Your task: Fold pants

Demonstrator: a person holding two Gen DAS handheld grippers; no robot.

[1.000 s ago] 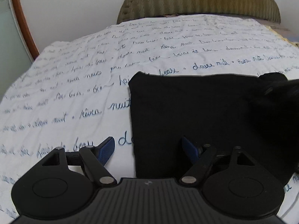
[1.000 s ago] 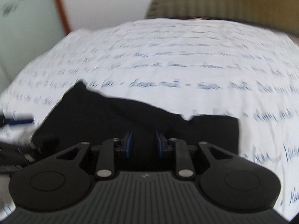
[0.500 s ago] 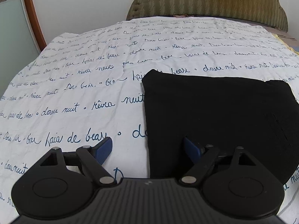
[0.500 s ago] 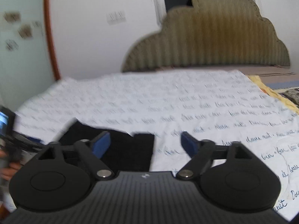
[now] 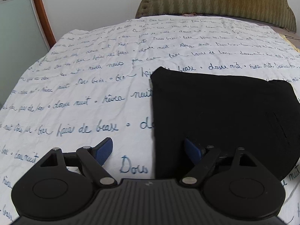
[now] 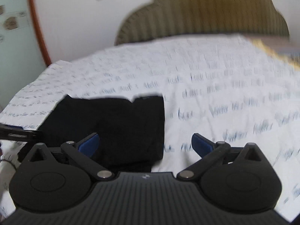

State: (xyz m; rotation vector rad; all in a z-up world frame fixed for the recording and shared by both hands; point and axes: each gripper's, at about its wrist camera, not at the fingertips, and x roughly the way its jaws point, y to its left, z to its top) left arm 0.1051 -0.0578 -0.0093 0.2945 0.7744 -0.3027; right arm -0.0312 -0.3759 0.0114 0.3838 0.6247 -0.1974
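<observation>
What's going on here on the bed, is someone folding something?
A person is folding black pants on a bed sheet printed with handwriting, holding a gripper in each hand. The pants lie flat as a compact folded rectangle. The left gripper is open above the pants' left edge, gripping nothing. The right gripper has just been opening its jaws and now stands wide open over the pants' right edge, with nothing pinched. An upholstered headboard stands behind.
</observation>
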